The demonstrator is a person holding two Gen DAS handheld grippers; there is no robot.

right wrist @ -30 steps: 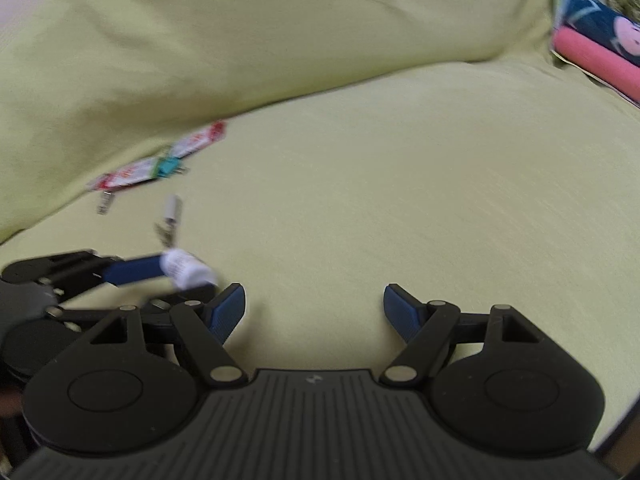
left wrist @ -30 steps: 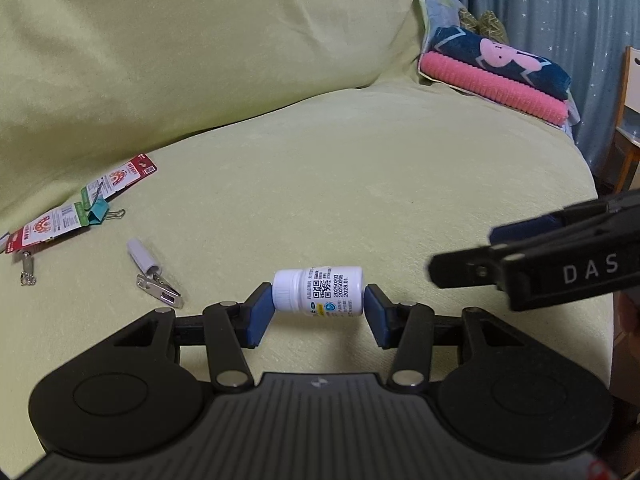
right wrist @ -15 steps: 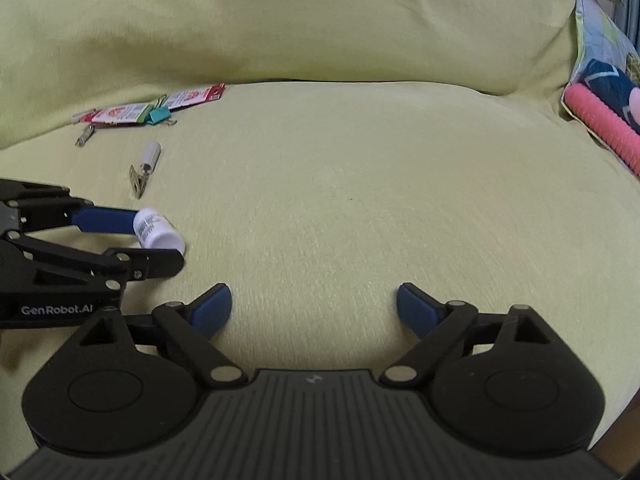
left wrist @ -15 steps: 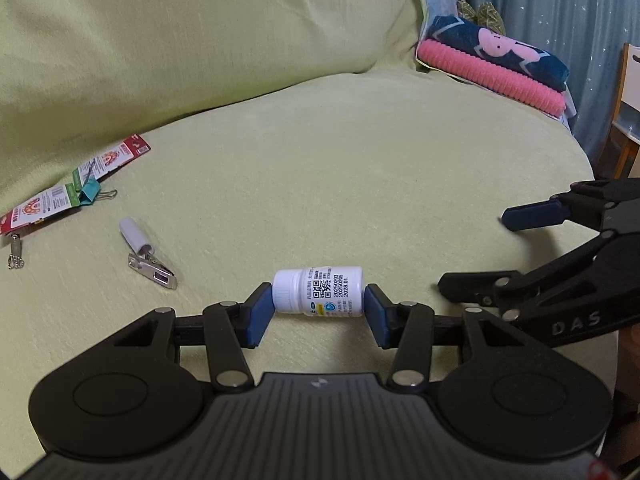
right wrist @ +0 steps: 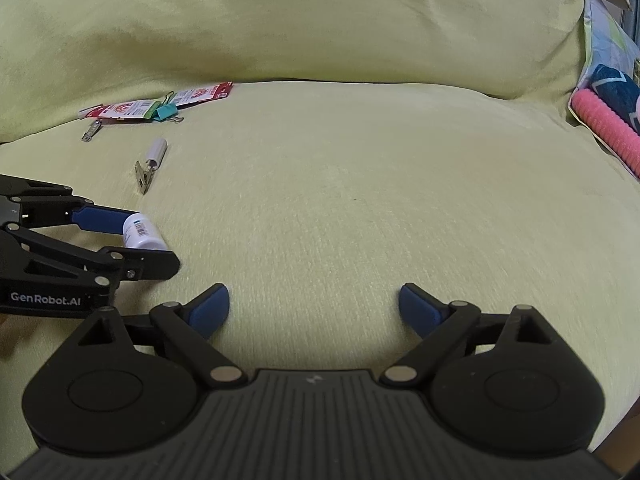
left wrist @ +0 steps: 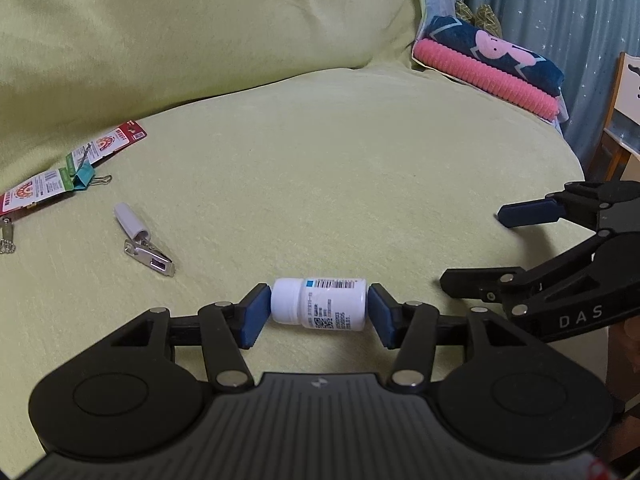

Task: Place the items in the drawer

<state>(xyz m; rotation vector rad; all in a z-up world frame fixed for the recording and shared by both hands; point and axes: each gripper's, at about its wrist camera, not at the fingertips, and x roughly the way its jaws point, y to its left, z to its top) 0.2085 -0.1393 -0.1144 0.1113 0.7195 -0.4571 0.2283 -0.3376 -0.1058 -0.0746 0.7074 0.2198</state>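
Observation:
A small white pill bottle [left wrist: 319, 309] lies sideways between the blue pads of my left gripper [left wrist: 319, 313], which is shut on its cap and its base, low over the yellow-green sofa seat [left wrist: 340, 184]. In the right wrist view the same bottle [right wrist: 142, 234] shows at the left in the left gripper [right wrist: 154, 245]. My right gripper [right wrist: 314, 308] is open over bare cushion, with nothing between its fingers. It also shows at the right edge of the left wrist view as the right gripper [left wrist: 472, 248]. No drawer is in view.
A metal clip with a white tube [left wrist: 140, 244] lies on the seat to the left. Behind it are red snack packets held by a teal binder clip [left wrist: 86, 174] and a small key chain [left wrist: 5, 236]. Folded pink and blue towels [left wrist: 492, 76] sit at the back right.
The bottle has turned about its long axis, barcode now up, and sits a little lower between the left pads. The right gripper has swung to face the seat's middle, still open.

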